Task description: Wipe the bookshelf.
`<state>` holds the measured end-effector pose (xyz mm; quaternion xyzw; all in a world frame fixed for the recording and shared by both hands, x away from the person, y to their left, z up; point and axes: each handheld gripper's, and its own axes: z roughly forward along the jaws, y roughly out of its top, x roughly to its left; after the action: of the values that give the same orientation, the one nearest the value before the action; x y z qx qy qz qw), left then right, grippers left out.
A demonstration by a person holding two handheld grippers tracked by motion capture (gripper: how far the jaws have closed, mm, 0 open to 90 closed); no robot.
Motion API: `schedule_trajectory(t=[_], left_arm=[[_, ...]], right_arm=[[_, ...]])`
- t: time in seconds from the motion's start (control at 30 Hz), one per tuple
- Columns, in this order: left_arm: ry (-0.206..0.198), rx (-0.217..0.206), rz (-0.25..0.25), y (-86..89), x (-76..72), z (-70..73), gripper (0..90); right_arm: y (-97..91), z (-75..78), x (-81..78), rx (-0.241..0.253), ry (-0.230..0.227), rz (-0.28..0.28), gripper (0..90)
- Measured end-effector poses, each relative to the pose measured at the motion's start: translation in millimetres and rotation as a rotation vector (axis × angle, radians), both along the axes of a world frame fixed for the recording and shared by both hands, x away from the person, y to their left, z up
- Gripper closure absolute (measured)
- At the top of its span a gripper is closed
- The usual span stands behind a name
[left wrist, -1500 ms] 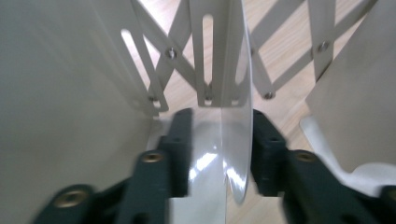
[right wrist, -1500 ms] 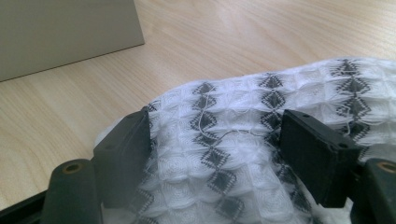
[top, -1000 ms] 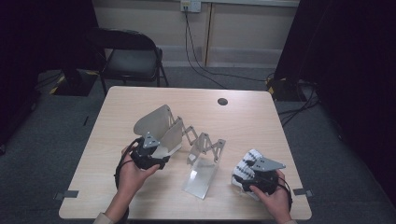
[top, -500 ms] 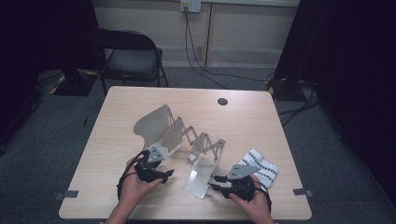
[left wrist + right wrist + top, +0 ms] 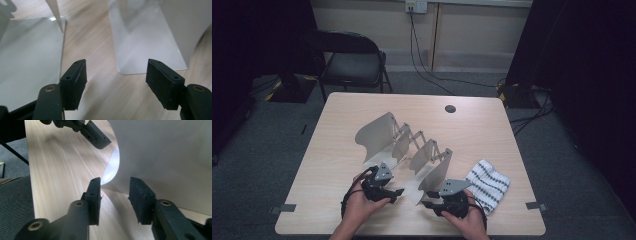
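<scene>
Both grippers sit at the near edge of the surface (image 5: 337,150). The left gripper (image 5: 396,192) has its fingers (image 5: 75,83) released, nothing between them. The right gripper (image 5: 428,204) has just been opening a little from a tighter squeeze, and its fingers (image 5: 95,200) are empty too, right beside the rack's near plate. So I'd say the grab hasn't landed yet; gripping and moving the rack is all still ahead. The metal folding rack (image 5: 412,150) stands mid-surface, 4 or so pale plates joined by scissor links. The striped cloth (image 5: 488,185) lies off to the right.
</scene>
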<state>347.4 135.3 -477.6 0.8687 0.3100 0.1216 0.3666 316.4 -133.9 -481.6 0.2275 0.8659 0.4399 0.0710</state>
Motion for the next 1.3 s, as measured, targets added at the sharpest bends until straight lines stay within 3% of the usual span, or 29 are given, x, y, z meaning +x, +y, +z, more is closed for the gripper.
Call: schedule_trajectory(t=[0.17,0.37,0.5,0.7,0.93,1.0,1.03,1.3], left_arm=[[0.005,-0.004,-0.015,-6.0,-0.7,-1.0,32.5],[0.004,-0.001,-0.013,-5.8,-1.0,-2.5,30.8],[0.0,-0.003,-0.016,-5.8,-0.7,-3.4,29.8],[-0.003,0.003,-0.003,-3.2,1.0,-5.0,29.0],[0.002,0.022,0.016,4.7,4.9,-6.3,27.7],[0.003,0.03,0.022,7.6,5.9,-6.5,27.5],[0.005,0.03,0.032,10.7,7.1,-6.5,27.2],[-0.001,0.033,0.069,24.2,10.3,-3.9,25.8]], right_arm=[[-6.8,-1.8,1.7,-0.024,-0.007,-0.035,54.4],[-37.2,0.2,11.4,-0.015,-0.009,-0.159,41.6],[-44.5,1.7,17.1,-0.009,-0.019,-0.184,38.7],[-55.3,3.3,33.8,0.004,-0.053,-0.207,24.1],[-50.2,5.0,49.0,0.019,-0.077,-0.133,20.4],[-46.6,4.7,48.4,0.029,-0.072,-0.098,22.7],[-42.1,4.6,44.9,0.013,-0.1,-0.08,21.7],[-39.2,0.8,34.4,0.017,-0.088,-0.056,25.7]])
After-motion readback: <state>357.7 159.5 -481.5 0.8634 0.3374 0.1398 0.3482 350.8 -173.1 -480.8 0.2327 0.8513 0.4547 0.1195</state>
